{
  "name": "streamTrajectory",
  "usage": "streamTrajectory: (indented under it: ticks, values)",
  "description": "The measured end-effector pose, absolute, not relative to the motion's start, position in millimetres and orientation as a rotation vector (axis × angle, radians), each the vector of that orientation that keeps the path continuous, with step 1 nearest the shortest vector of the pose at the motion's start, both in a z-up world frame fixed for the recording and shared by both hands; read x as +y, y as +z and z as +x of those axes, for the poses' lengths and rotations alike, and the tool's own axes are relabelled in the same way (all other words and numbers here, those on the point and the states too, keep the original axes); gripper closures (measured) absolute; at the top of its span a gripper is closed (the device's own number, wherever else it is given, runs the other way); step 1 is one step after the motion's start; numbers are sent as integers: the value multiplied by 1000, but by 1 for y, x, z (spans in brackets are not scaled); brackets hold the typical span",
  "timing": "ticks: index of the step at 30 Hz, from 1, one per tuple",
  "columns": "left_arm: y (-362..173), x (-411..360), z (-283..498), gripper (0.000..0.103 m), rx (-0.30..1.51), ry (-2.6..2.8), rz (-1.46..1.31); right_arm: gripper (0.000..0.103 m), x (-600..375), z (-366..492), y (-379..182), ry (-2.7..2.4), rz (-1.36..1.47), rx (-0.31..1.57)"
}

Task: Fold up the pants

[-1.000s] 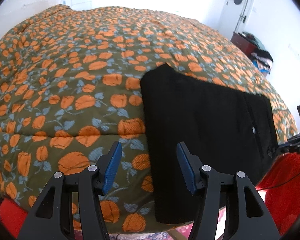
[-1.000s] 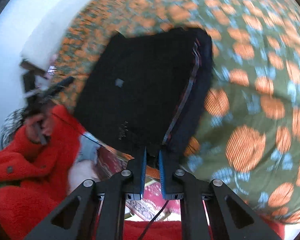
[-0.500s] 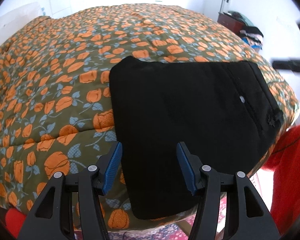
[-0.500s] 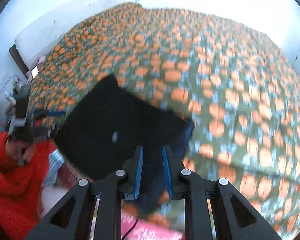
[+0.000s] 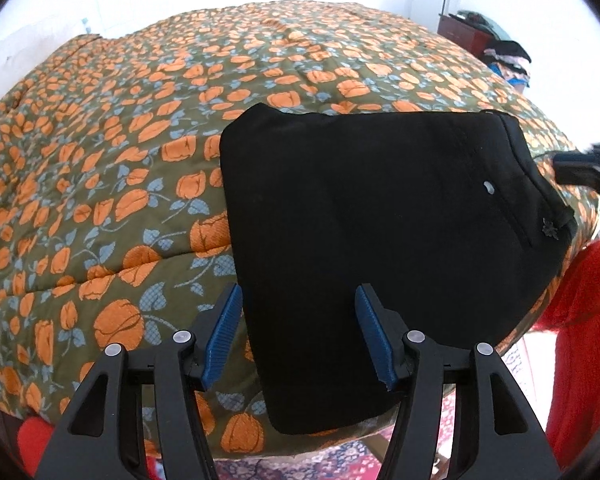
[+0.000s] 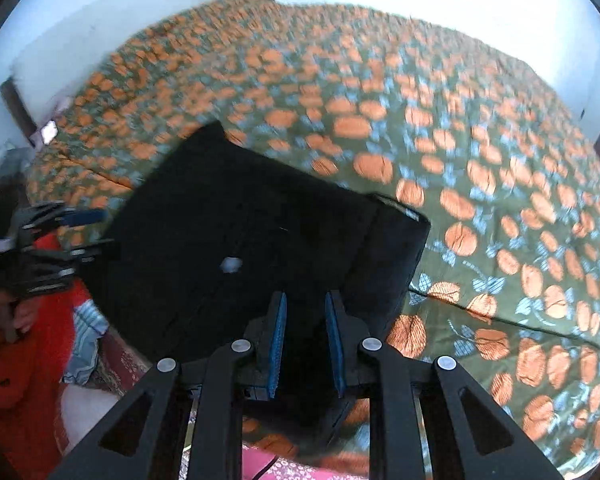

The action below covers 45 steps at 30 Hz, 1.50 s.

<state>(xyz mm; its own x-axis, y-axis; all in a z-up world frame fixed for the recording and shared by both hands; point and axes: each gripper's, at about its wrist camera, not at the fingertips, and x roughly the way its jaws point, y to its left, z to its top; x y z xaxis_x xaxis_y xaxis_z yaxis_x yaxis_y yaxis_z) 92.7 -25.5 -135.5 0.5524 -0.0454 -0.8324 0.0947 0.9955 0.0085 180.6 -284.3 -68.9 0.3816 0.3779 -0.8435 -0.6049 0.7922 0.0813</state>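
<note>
The black pants [image 5: 380, 216] lie folded into a flat rectangle near the front edge of the bed; they also show in the right wrist view [image 6: 240, 248]. My left gripper [image 5: 298, 322] is open and empty, held above the near end of the pants. My right gripper [image 6: 303, 318] is open with a narrow gap and holds nothing, hovering over the pants' near edge. The right gripper also shows at the right edge of the left wrist view [image 5: 584, 168], and the left gripper shows at the left of the right wrist view [image 6: 52, 240].
The bed has an olive quilt with orange flowers [image 5: 120, 160]. The person's red sleeve [image 5: 580, 320] is at the right. A dark cabinet with clothes on top [image 5: 484, 36] stands by the far wall. A patterned rug [image 6: 112, 364] lies below the bed edge.
My right gripper let go of the pants' edge, opened slightly and lifted back. The pants now lie flat on the bed. My left gripper shifted right over the pants.
</note>
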Motion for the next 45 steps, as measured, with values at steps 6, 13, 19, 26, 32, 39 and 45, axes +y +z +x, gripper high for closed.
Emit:
streamTrajectory:
  ticks: [6,13,19,26,32,39,45]
  values:
    - [-136,-27,94,41,992,-77,66,77,-290,150,-106,624,-273,1077]
    - [-130,25,100,22,994,-22,-149,26,-352,170,-90,606,164,1050]
    - [-161,57,114,21,1117,-95,-401,26,-389,205,-140,624,446,1239]
    - [-186,39,129,14,1219,-249,-531,26,-369,214,-175,677,455,1361]
    - [-149,15,124,81,1153,-286,-420,61,-348,210,-147,744,294,1320]
    - [-67,26,143,83,961,-325,-414,68,-325,217,-74,844,252,1163]
    - [-31,56,202,83,822,-247,-319,68,-296,282,-38,854,257,1039]
